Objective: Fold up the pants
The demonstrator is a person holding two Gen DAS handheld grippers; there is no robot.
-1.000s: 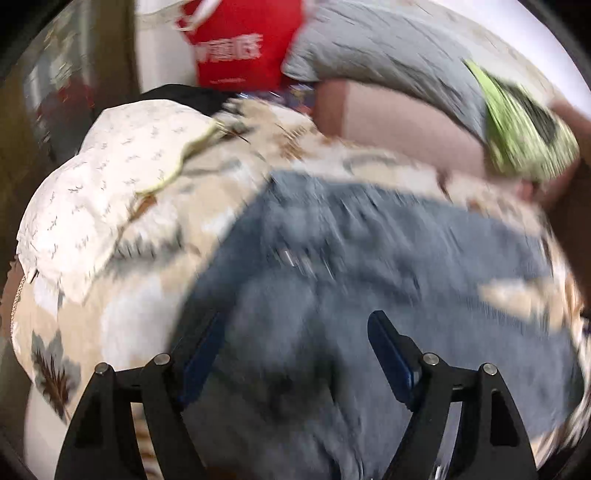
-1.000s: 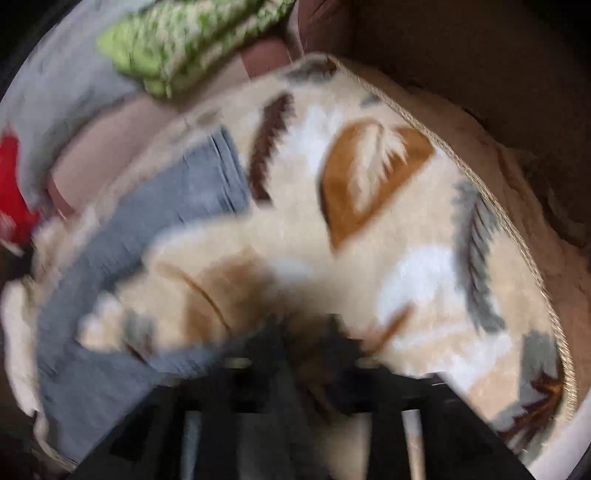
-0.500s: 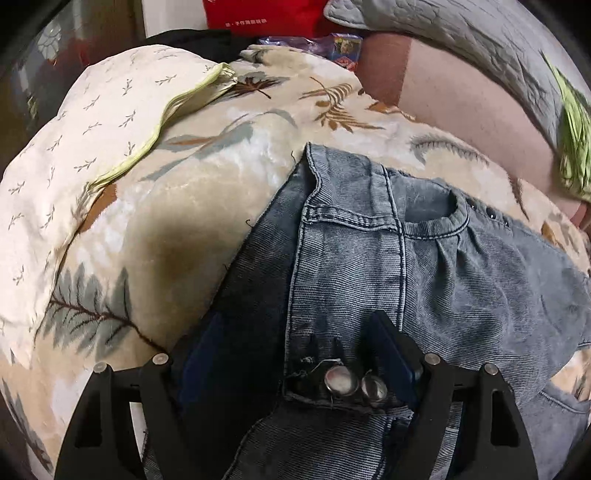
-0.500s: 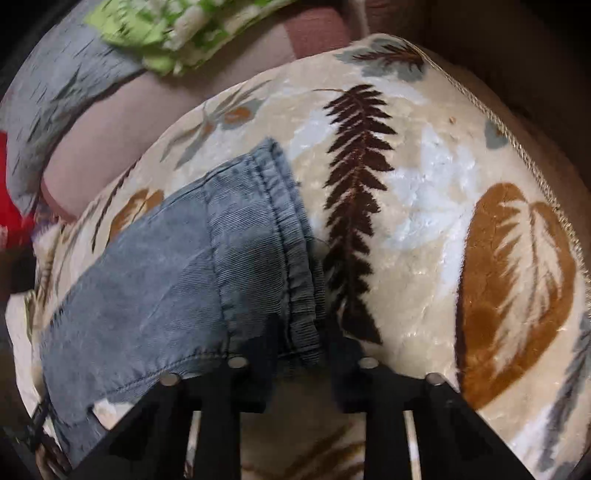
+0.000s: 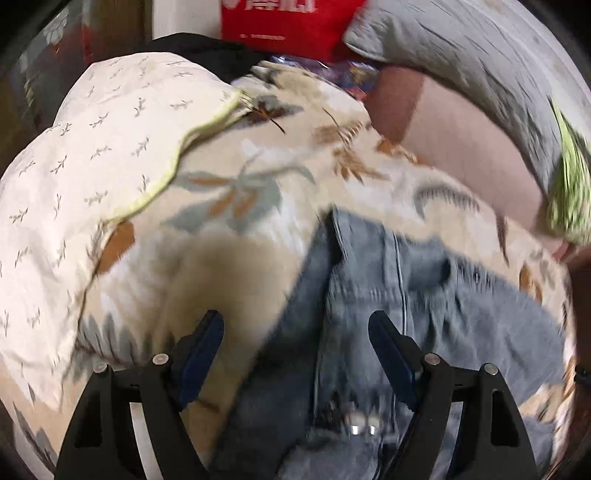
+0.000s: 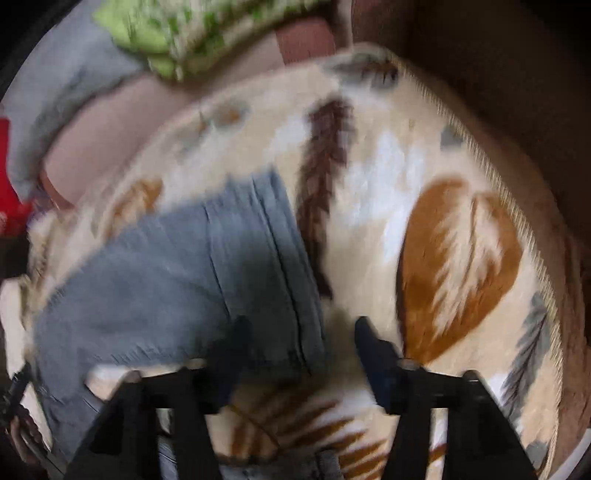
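Note:
Grey-blue denim pants (image 5: 424, 317) lie on a cream leaf-patterned blanket (image 5: 236, 206). In the left wrist view the waistband with its metal buttons (image 5: 362, 424) lies low between the fingers. My left gripper (image 5: 295, 332) is open above the waist, holding nothing. In the right wrist view the hem end of the pants (image 6: 236, 266) lies flat on the blanket (image 6: 424, 206). My right gripper (image 6: 299, 332) is open, its jaws wide apart over the hem edge. Both views are blurred.
A white patterned pillow (image 5: 92, 166) lies left of the pants. A red bag (image 5: 288, 22), a grey quilt (image 5: 480, 62) and a green cloth (image 6: 192, 33) sit at the back. The blanket's fringed edge (image 6: 517, 206) runs along the right, with dark floor beyond.
My right gripper was shut on the pants' hem and has opened, leaving the hem on the blanket. My left gripper has pulled back a little from the waistband and stays open.

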